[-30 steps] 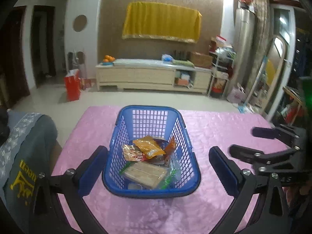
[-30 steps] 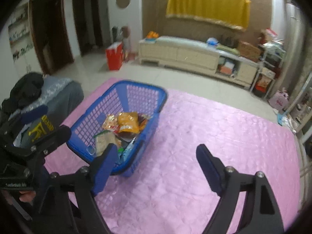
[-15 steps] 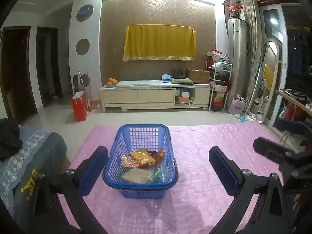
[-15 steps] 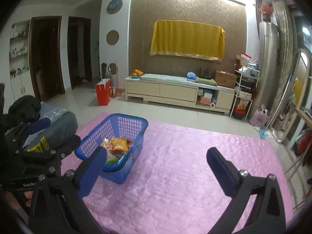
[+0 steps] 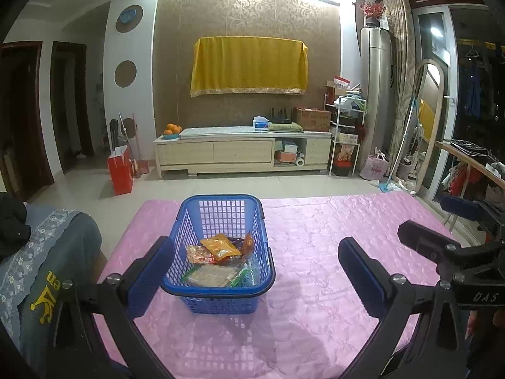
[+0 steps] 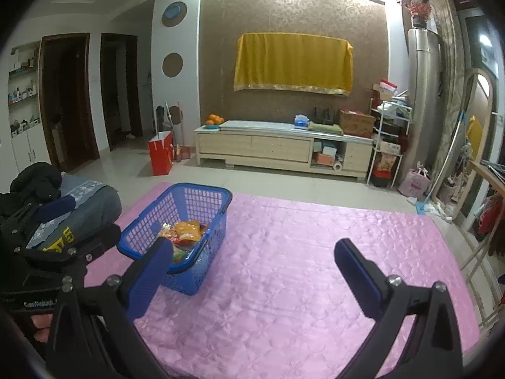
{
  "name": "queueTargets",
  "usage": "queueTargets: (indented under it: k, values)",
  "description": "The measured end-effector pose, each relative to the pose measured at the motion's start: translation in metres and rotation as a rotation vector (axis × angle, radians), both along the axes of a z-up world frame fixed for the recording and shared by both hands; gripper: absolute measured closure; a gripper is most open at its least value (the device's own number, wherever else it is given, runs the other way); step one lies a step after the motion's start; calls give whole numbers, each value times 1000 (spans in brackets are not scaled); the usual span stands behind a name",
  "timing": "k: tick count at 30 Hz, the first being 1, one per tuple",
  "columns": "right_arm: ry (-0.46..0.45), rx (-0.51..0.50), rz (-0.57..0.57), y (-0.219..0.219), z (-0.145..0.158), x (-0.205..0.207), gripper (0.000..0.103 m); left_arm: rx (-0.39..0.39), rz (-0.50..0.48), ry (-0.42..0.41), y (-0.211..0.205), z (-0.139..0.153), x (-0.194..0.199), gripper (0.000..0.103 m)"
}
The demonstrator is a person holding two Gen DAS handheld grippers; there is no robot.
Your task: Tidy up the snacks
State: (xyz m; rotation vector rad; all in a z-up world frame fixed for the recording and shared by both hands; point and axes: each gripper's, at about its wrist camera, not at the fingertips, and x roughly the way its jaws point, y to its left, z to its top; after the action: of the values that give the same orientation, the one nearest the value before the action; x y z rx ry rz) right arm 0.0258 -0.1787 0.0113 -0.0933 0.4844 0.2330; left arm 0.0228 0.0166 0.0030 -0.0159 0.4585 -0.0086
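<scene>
A blue mesh basket [image 5: 217, 291] stands on the pink-covered table [image 5: 315, 221]. It holds an orange snack packet [image 5: 221, 245], a red-patterned packet and a pale cracker pack [image 5: 210, 275]. My left gripper [image 5: 254, 252] is open, drawn back on the near side of the basket, with nothing between its fingers. The right gripper [image 5: 442, 224] shows at the right edge. In the right wrist view the basket [image 6: 202, 190] sits to the left. My right gripper [image 6: 255, 249] is wide open over bare cloth. The left gripper [image 6: 80, 221] hovers beside the basket.
A chair draped in grey cloth [image 5: 47, 252] with a black garment stands off the table's left edge. Bare pink cloth [image 6: 315, 237] spreads right of the basket. Beyond the far edge lie a tiled floor, a red bag [image 5: 120, 170] and a low cabinet [image 5: 243, 154].
Both grippers pulled back from the basket and rose, so it looks smaller and farther. The right gripper's jaws widened. The basket and its snacks stayed put.
</scene>
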Motion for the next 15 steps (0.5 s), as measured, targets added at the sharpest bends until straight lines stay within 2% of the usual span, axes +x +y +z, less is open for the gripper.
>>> queueTargets:
  k: [15]
  values:
    - [26,2,-13,-3,-4,-1,0,14,3,4,-6,1,-4,1]
